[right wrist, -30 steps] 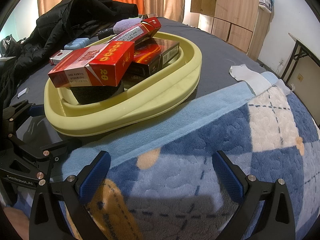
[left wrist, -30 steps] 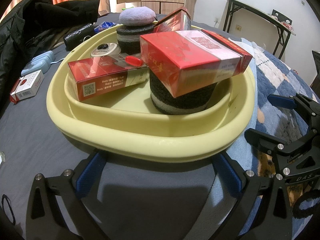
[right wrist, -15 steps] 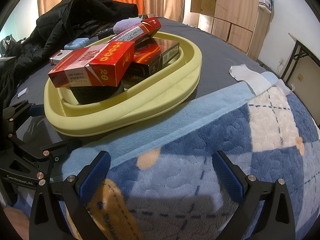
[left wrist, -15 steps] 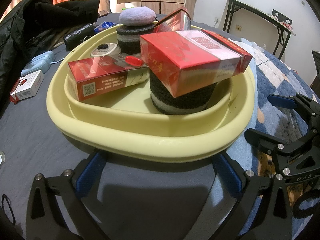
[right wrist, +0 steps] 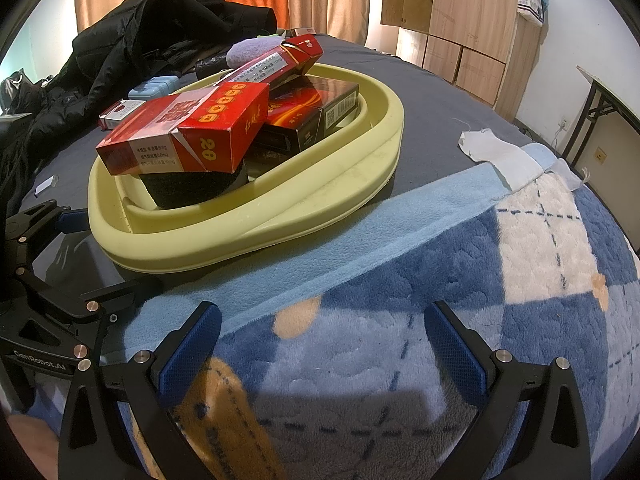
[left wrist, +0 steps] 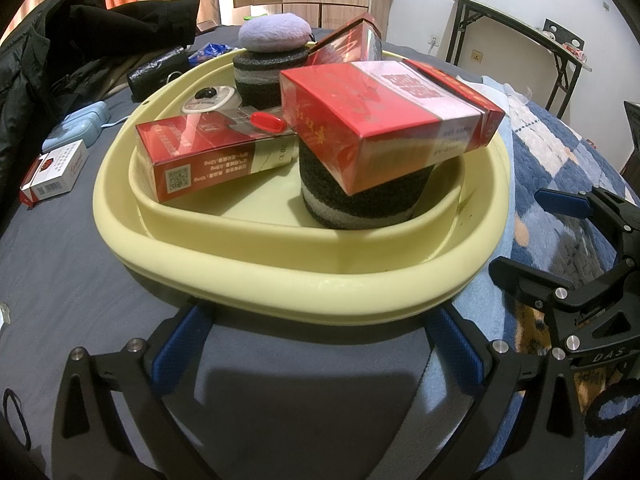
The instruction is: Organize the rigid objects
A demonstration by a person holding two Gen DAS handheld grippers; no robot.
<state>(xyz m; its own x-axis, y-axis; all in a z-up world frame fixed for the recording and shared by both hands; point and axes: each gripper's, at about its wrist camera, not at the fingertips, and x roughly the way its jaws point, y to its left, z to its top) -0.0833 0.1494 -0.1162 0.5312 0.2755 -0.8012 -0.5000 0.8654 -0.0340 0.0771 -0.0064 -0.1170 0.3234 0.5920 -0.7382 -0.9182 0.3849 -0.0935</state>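
**Loaded basin, one box perched high**

Left wrist view: the left gripper (left wrist: 316, 344) has its fingers spread wide and empty, low at the near rim of the yellow basin (left wrist: 280, 280); whether the pads touch the rim I cannot tell. Inside I count two dark foam rolls: the near roll (left wrist: 360, 200) and the far roll (left wrist: 260, 80) with a lilac puff (left wrist: 276, 34) on top. Three red cartons show here: the big carton (left wrist: 384, 120) lying tilted on the near roll, the flat carton (left wrist: 208, 156) leaning at the basin's left wall, and a slanted carton (left wrist: 352, 42) at the far side. One white round gadget (left wrist: 210, 98) lies behind the flat carton. Outside, by the basin's left edge on the grey bed, one small white pack (left wrist: 54, 176) lies uncollected.

Right wrist view: the right gripper (right wrist: 320, 344) is likewise spread and empty over the blue blanket (right wrist: 440, 300), well apart from the basin's right rim. Two black cartons (right wrist: 316, 112) appear behind the big carton.

Risk: I judge that nudging or lifting the basin could tip the overhanging big carton off its roll, since it rests on a soft, narrow top.
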